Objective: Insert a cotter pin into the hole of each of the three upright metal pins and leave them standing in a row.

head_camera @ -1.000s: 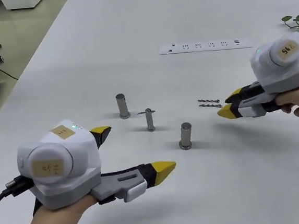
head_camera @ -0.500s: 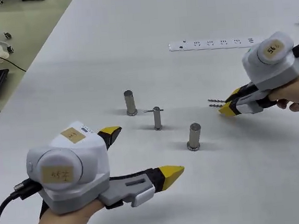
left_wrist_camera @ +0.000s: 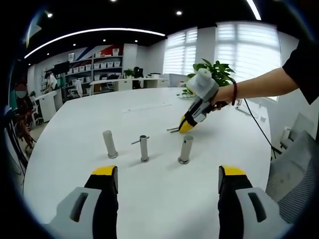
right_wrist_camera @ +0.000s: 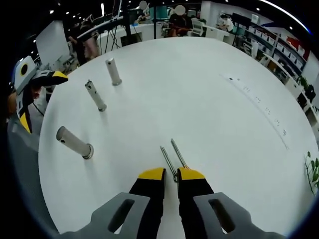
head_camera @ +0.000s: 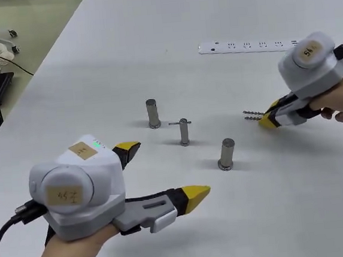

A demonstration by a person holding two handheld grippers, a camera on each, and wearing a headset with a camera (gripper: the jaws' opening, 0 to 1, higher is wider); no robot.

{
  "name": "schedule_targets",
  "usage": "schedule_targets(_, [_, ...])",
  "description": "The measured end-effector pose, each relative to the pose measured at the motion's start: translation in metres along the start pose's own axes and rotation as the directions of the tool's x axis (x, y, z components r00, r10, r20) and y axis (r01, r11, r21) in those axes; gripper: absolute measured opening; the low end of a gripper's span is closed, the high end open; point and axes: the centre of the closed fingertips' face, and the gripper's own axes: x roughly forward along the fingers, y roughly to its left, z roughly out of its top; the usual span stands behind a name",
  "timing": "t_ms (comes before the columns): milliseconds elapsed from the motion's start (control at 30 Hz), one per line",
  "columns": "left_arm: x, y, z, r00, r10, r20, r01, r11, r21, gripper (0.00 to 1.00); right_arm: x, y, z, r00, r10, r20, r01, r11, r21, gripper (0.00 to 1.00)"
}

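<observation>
1. The left gripper [head_camera: 162,170] is held at the lower left of the head view; its jaws are spread wide with nothing between them, and in the left gripper view [left_wrist_camera: 167,172] they frame the row of pins
2. Three metal pins stand upright in a slanting row on the white tabletop [head_camera: 95,81], at mid-frame in the head view: the first metal pin [head_camera: 153,113], the middle metal pin [head_camera: 184,131] and the third metal pin [head_camera: 226,154], each apart from the next
3. A fitted cotter pin [head_camera: 176,123] passes through the top of the middle metal pin and sticks out towards the left of the frame; the other two carry none
4. Two loose cotter pins [right_wrist_camera: 169,154] lie side by side on the tabletop, at centre-right in the head view [head_camera: 253,115]
5. The right gripper [right_wrist_camera: 172,173] is at their near ends, its jaws almost together with one pin's end in the narrow gap; I cannot tell whether they pinch it
6. A power strip [head_camera: 248,46] lies at the upper right of the head view
</observation>
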Motion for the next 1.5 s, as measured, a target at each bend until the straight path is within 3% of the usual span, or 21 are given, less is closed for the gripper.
schedule_targets(33, [0.0,0.0,0.0,1.0,0.0,-0.001,0.0,1.0,-0.001,0.81,0.0,0.0,0.0,1.0,0.002,-0.005,-0.002,1.0,-0.007,0.04])
schedule_targets(67, [0.0,0.0,-0.001,1.0,-0.004,-0.003,0.004,1.0,-0.005,0.8,0.001,0.001,0.0,0.9994,0.016,-0.032,-0.018,0.997,-0.071,0.03])
schedule_targets(133, [0.001,-0.001,-0.001,0.9999,-0.013,-0.002,0.013,1.0,-0.011,0.77,0.001,0.004,0.0,0.998,0.018,-0.06,-0.025,0.992,-0.121,0.0])
schedule_targets(400, [0.001,-0.003,-0.001,0.9997,-0.024,-0.005,0.024,1.0,-0.009,0.75,0.001,0.008,0.001,0.9938,0.024,-0.108,-0.044,0.982,-0.183,0.0])
schedule_targets(433, [0.001,-0.003,-0.002,0.9997,-0.025,-0.007,0.025,1.0,-0.009,0.74,0.001,0.01,0.002,0.9951,0.031,-0.094,-0.052,0.972,-0.228,0.0])
schedule_targets(533, [0.001,-0.004,-0.003,0.9993,-0.036,-0.007,0.036,0.999,-0.031,0.72,-0.002,0.013,0.001,0.9959,0.03,-0.085,-0.049,0.974,-0.22,0.0])
schedule_targets(833, [0.002,-0.006,0.006,0.9985,-0.055,-0.005,0.055,0.998,-0.035,0.66,-0.008,0.023,0.009,0.9991,0.031,-0.028,-0.038,0.955,-0.293,0.0])
schedule_targets(1033, [0.004,-0.01,0.014,0.9969,-0.078,-0.01,0.077,0.996,-0.04,0.59,-0.024,0.035,0.016,0.9995,0.031,0.005,-0.028,0.944,-0.329,0.0])
schedule_targets(1167, [0.007,-0.011,0.022,0.9955,-0.094,-0.012,0.094,0.994,-0.047,0.5,-0.037,0.05,0.026,0.997,0.051,0.058,-0.028,0.938,-0.345,0.0])
schedule_targets(1500, [0.02,-0.024,0.042,0.9845,-0.175,-0.005,0.174,0.982,-0.076,0.34,-0.065,0.079,0.041,0.9899,0.06,0.129,0.001,0.904,-0.427,0.0])
